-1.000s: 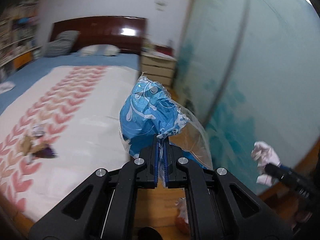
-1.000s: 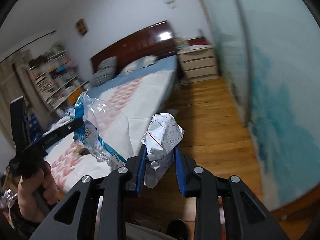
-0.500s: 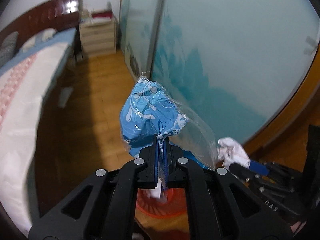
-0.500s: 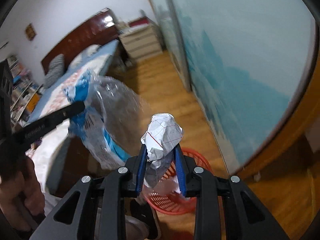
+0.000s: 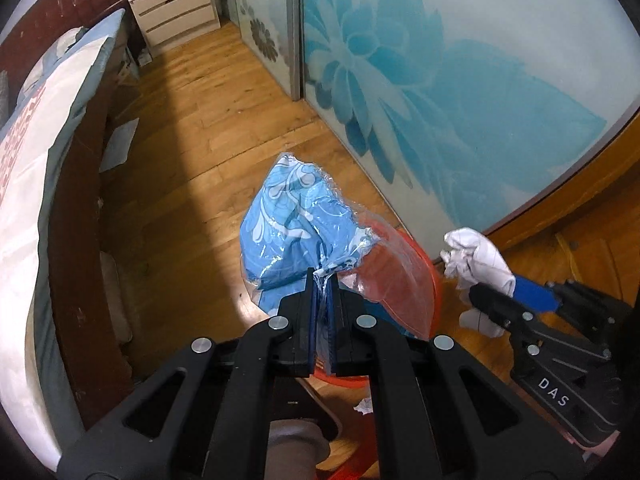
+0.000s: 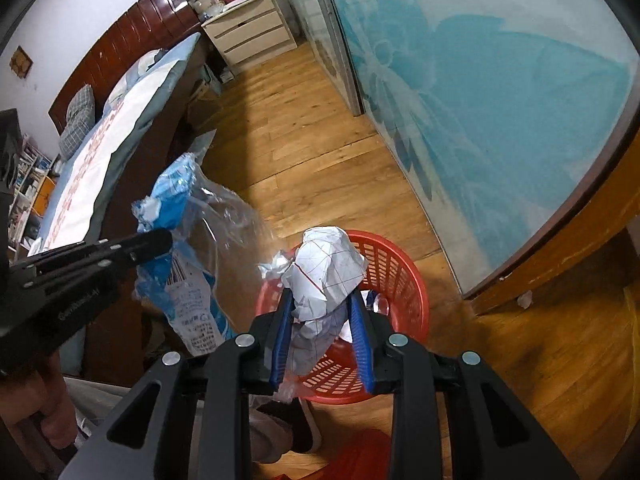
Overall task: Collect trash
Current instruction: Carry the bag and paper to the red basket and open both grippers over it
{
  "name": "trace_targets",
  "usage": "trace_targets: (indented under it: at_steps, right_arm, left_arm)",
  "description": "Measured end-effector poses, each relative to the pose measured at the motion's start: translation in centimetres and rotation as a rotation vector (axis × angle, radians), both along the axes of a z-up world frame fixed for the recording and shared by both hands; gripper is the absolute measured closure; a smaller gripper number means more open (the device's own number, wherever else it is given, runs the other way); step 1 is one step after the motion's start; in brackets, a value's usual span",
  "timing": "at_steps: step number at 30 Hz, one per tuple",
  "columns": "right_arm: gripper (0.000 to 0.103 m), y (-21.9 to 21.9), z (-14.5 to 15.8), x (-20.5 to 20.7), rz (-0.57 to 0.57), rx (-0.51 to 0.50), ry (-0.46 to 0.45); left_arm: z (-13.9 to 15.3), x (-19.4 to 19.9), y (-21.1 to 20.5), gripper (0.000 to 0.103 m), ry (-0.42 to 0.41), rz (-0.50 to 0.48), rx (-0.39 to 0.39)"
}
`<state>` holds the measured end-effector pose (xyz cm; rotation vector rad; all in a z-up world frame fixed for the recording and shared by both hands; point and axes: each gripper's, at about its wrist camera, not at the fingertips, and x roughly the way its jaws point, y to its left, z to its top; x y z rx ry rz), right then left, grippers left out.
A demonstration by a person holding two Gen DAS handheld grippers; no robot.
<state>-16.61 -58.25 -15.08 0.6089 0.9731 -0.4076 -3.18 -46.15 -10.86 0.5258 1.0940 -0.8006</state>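
Observation:
My left gripper [image 5: 323,280] is shut on a blue and clear plastic wrapper [image 5: 296,236] and holds it in the air above the left side of a red mesh basket [image 5: 434,280]. My right gripper [image 6: 320,300] is shut on a crumpled ball of white grid paper [image 6: 326,268] and holds it above the same basket [image 6: 400,276]. The basket stands on the wooden floor and holds some trash. The wrapper [image 6: 188,260] and left gripper [image 6: 156,242] also show in the right wrist view; the paper ball [image 5: 476,256] shows at the right of the left wrist view.
A bed [image 6: 108,148] with a dark wooden frame runs along the left. A frosted glass sliding door [image 6: 500,100] with blue flowers runs along the right. A cream nightstand [image 6: 252,36] stands at the far end. Wooden floor [image 6: 300,140] lies between.
Both grippers swung away from the bed and tilted down toward the floor. The red basket came into view and now sits under both held items.

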Motion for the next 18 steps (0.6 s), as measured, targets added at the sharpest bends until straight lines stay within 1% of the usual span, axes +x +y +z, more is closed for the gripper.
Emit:
trace_targets:
  at_steps: [1,5,10,11,13,15,17,18]
  right_arm:
    - [0.074,0.4,-0.2,0.7,0.0,-0.006,0.004]
    - [0.073,0.5,0.1,0.9,-0.001,-0.013,0.013]
    - [0.07,0.2,0.1,1.1,-0.006,-0.016,0.012]
    - [0.068,0.2,0.1,1.1,-0.006,-0.017,0.008]
    - [0.065,0.2,0.4,1.1,-0.008,-0.02,-0.005]
    - [0.059,0.2,0.7,1.0,-0.011,-0.029,-0.014]
    - [0.055,0.3,1.1,0.9,-0.016,-0.05,-0.021]
    - [0.052,0.4,1.3,0.9,-0.018,-0.057,-0.025]
  left_arm:
    - [0.0,-0.1,-0.2,0.099,-0.002,-0.005,0.002]
    - [-0.4,-0.2,-0.9,0.099,-0.002,-0.02,0.012]
    - [-0.6,-0.1,-0.8,0.099,-0.013,-0.015,0.015]
    - [-0.5,-0.3,-0.7,0.098,-0.017,-0.011,0.017]
    - [-0.2,-0.3,-0.6,0.096,-0.026,0.0,0.005]
    - [0.1,-0.1,-0.4,0.087,-0.06,0.012,0.004]
    - [0.4,0.1,-0.1,0.053,-0.065,0.028,-0.011]
    - [0.6,0.1,0.1,0.048,-0.072,0.036,-0.024]
